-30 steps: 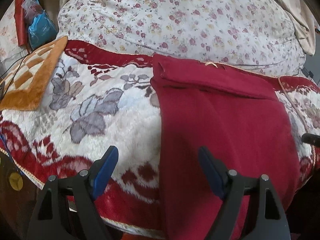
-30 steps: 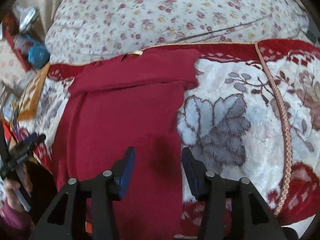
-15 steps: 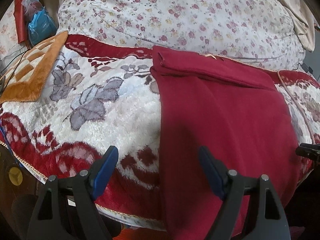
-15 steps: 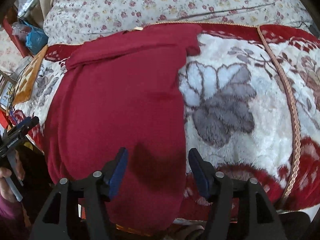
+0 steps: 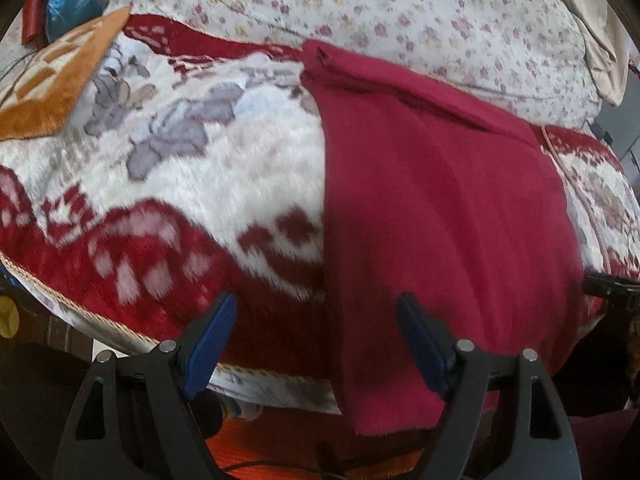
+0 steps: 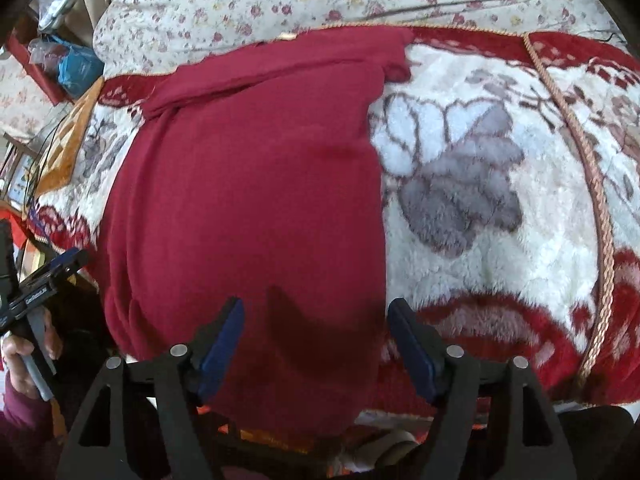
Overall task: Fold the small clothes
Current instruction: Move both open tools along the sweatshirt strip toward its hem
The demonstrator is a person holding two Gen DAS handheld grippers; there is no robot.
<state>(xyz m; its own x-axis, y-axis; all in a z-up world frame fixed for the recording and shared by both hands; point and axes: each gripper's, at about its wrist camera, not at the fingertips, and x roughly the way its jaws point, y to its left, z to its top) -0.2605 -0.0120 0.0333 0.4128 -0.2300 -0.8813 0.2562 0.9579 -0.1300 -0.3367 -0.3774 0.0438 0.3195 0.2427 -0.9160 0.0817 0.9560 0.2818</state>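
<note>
**Taking the near hem with both claws**

Our right claw (image 6: 316, 340) has just been opening and now stands wide, its blue pads apart, with the near right corner of the red garment (image 6: 248, 184) below and between them but not pinched. Our left claw (image 5: 316, 340) is likewise spread, nothing gripped; the garment's left edge runs down between its pads, with the right pad over the cloth and the left pad over the plush blanket (image 5: 192, 168).

The garment lies flat on the bed, its far end already turned over in a band near the floral quilt (image 5: 380, 4), its near end drooping over the bed's near edge.

To do this step well, we judge that each claw should come down on its own near corner and bite only the red cloth, not the blanket pile beneath. We want both layers of the hem caught, the two grips level with one another, so the lift carries the near end straight toward the far band without skewing. The overhanging hem gives us a free edge to slip a pad under.
</note>
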